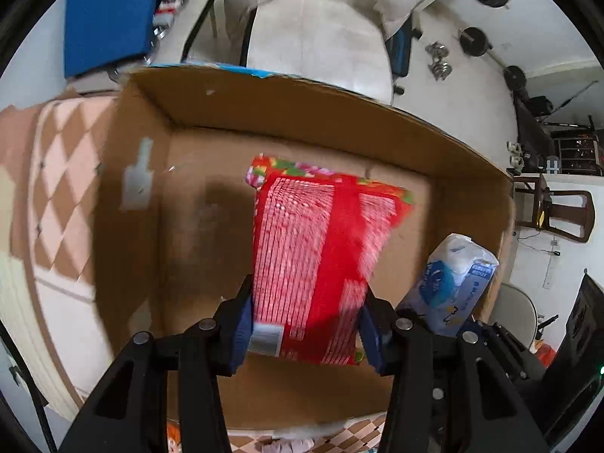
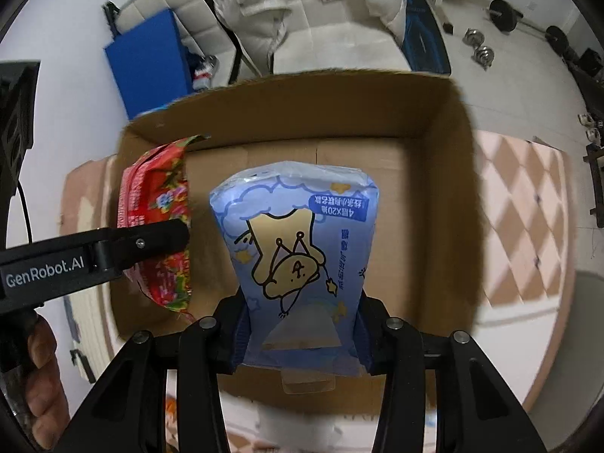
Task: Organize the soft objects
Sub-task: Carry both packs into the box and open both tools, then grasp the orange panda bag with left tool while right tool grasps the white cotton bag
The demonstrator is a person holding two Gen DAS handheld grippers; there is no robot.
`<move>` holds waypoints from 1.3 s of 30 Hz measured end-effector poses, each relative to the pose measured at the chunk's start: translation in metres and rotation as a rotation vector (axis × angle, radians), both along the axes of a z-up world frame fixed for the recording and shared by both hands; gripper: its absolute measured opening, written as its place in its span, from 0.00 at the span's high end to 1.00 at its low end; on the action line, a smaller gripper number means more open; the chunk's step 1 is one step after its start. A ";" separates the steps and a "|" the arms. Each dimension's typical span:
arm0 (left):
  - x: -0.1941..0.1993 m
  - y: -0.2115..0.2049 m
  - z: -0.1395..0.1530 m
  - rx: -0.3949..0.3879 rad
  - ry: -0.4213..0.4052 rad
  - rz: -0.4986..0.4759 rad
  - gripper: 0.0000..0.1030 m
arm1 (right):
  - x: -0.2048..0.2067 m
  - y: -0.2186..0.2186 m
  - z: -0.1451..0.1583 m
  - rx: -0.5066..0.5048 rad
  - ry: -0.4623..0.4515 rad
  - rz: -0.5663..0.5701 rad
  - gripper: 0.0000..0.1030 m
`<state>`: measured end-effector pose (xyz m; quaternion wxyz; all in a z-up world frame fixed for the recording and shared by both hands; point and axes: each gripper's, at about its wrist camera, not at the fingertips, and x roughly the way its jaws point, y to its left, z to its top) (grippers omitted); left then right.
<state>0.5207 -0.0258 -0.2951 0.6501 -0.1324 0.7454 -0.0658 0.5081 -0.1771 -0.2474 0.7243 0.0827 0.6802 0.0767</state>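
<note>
My left gripper (image 1: pixel 305 328) is shut on a red patterned soft pack (image 1: pixel 321 256) and holds it over the open cardboard box (image 1: pixel 158 120). My right gripper (image 2: pixel 302 336) is shut on a blue tissue pack (image 2: pixel 298 249) with a cartoon print, held over the same box (image 2: pixel 445 173). In the left wrist view the blue pack (image 1: pixel 453 283) shows at the right, inside the box rim. In the right wrist view the red pack (image 2: pixel 158 219) and the left gripper's finger (image 2: pixel 151 241) show at the left of the box.
The box stands on a pink checkered mat (image 2: pixel 521 219) on a white floor. A white sofa (image 1: pixel 317 37) with a puffy coat and a blue pad (image 1: pixel 109 15) lie beyond it. Dumbbells (image 2: pixel 479 49) and a wooden chair (image 1: pixel 555 207) are to the right.
</note>
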 end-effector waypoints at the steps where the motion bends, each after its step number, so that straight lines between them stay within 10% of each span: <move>1: 0.006 -0.001 -0.009 -0.005 0.019 -0.003 0.56 | 0.011 0.001 -0.010 -0.002 0.016 -0.002 0.54; 12: 0.022 -0.012 -0.042 0.026 0.066 -0.049 0.55 | 0.061 0.015 -0.079 -0.086 0.120 0.034 0.51; 16: 0.018 -0.004 -0.035 0.060 0.058 -0.049 0.52 | 0.057 0.013 -0.085 -0.090 0.144 0.041 0.15; 24: -0.033 0.002 0.043 0.154 -0.167 -0.100 0.01 | 0.009 -0.005 -0.021 -0.168 -0.024 0.051 0.00; 33: -0.147 0.006 0.117 0.311 -0.434 -0.178 0.00 | -0.077 0.008 0.047 -0.166 -0.185 0.107 0.00; 39: -0.243 0.074 0.066 0.365 -0.214 -0.034 0.00 | -0.164 -0.002 0.008 -0.051 -0.002 0.050 0.00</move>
